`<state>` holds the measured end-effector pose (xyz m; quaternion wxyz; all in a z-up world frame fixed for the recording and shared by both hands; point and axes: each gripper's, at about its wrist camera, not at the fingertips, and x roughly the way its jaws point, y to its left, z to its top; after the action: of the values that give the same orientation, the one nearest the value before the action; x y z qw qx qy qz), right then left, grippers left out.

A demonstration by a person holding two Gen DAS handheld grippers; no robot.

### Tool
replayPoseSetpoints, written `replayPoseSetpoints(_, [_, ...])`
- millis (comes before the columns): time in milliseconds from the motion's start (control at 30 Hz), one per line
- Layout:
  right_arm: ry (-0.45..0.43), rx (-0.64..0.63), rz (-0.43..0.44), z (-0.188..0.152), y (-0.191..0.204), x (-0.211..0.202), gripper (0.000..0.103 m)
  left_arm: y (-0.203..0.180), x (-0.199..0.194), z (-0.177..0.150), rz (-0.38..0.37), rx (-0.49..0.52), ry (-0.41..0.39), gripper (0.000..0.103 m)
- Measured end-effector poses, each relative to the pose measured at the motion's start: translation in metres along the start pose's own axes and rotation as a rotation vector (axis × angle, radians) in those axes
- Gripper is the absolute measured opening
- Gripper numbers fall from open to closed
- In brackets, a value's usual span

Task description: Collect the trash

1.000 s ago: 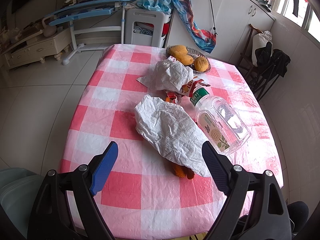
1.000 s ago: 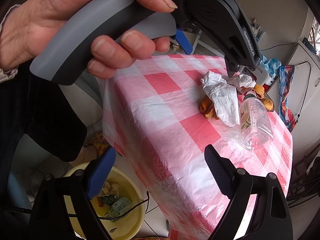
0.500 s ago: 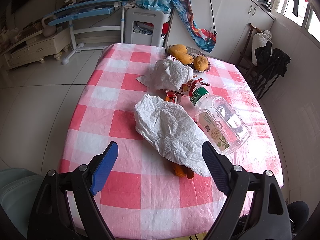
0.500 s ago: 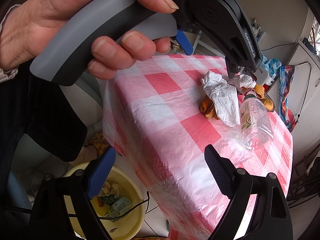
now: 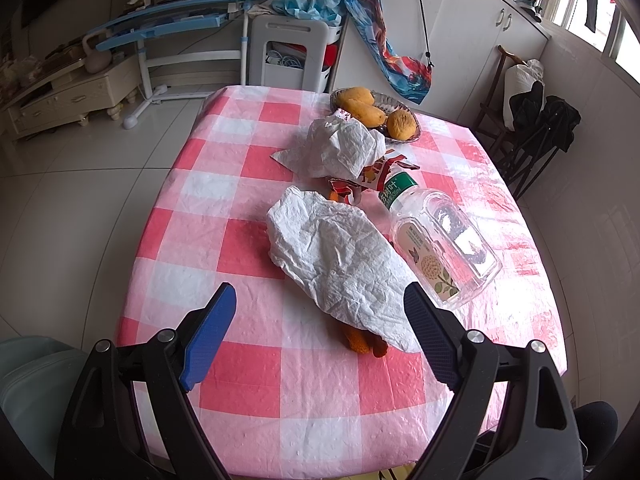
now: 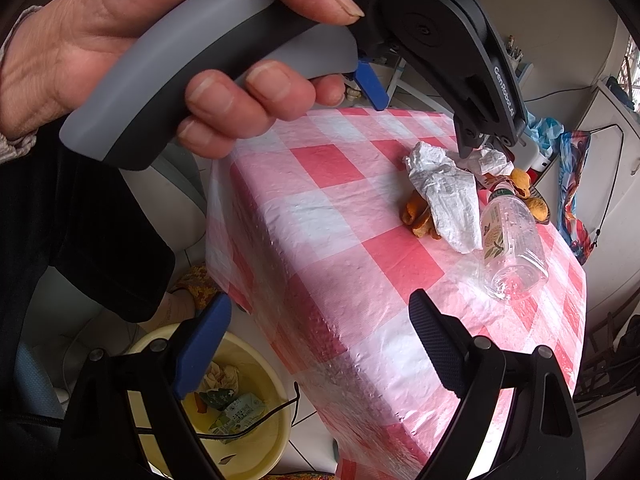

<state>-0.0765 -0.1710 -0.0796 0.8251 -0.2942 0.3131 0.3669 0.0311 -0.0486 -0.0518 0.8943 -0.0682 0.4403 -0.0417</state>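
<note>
**Left gripper lined up on the nearest tissue, bucket waiting below the right**

Start closest in: the left gripper (image 5: 318, 320) hangs over the near end of the surface (image 5: 248, 360), jaws spread wide with nothing between the pads. Straight ahead of it, just past the fingertips, lies the crumpled white tissue (image 5: 336, 264), and this is the relation that matters. Its long axis runs on a diagonal, from far-left down to near-right, so its near tip falls closer to the black finger than to the blue one. A bit of orange peel (image 5: 362, 344) pokes out from under that near tip. A straight reach would likely catch the tissue off-centre; a small shift toward the black-finger side looks like the better line.

Just beside the tissue, on that same side, a clear plastic bottle (image 5: 444, 248) lies on its flank, green cap pointing away, roughly parallel to the tissue. Beyond both sit a torn red wrapper (image 5: 372, 178), a second wad of white paper (image 5: 340, 150), and farthest off a dish of fruit (image 5: 376, 114).

Now the right gripper (image 6: 320, 336): also wide open and empty, held off the near corner of the surface, well apart from the litter. Under its blue finger stands a yellow bucket (image 6: 256, 448) on the floor, already holding scraps. In that same view the person's hand (image 6: 168, 52) wraps the left tool's handle, which sits clearly nearer the tissue. So the left looks the natural one to pick.
</note>
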Motion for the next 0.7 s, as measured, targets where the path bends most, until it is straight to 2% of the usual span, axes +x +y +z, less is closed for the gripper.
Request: replayPoseSetpoints(700, [-0.001, -0.006, 0.001, -0.0002, 0.0014, 0.0005, 0.086, -0.0003, 0.0000, -0.0002, 0.000, 0.000, 0.002, 0.082])
